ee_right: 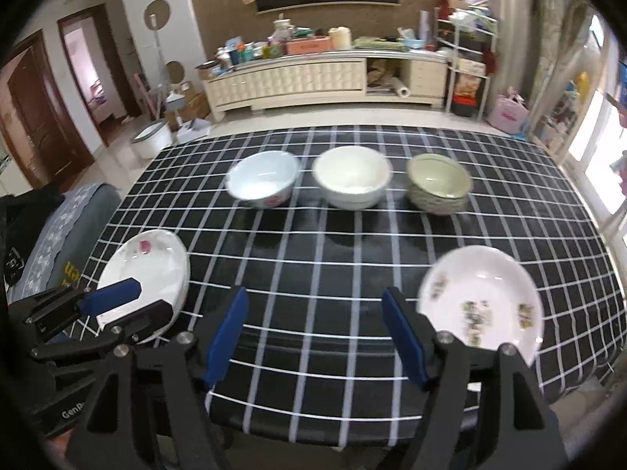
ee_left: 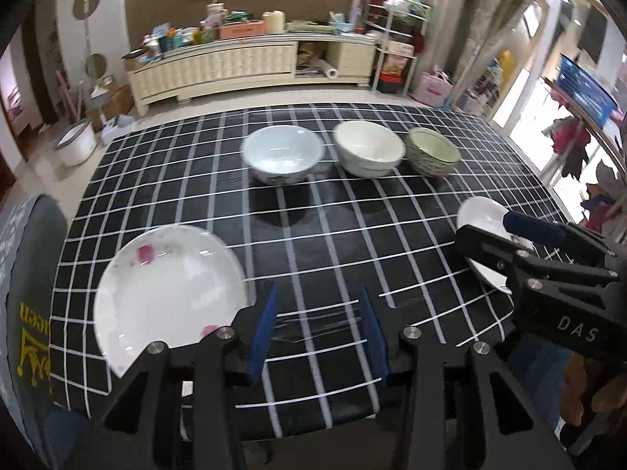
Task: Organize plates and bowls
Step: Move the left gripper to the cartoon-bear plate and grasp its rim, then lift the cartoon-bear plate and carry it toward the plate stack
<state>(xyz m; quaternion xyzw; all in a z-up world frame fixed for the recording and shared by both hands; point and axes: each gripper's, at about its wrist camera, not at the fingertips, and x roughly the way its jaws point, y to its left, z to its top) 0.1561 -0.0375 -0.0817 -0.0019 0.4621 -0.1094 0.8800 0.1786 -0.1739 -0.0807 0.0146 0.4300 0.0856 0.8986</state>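
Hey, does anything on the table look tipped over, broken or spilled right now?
Nothing stands out. Three bowls sit upright in a row at the back, and two plates lie flat nearer the front. No cracks or spills show.

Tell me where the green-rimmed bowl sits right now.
In both wrist views the green-rimmed bowl is rightmost in the far row of three, right beside the cream bowl and beyond the patterned plate.

Heads up, both views are motion-smeared, esp. the bowl rims, so you can't read the pink-print plate [ee_left: 164,286] pattern properly. Your left gripper [ee_left: 319,327] covers that plate's near edge. In the left view your right gripper [ee_left: 505,231] hides most of the other plate [ee_left: 476,213]. Sideboard clutter [ee_right: 290,45] too small to ID.
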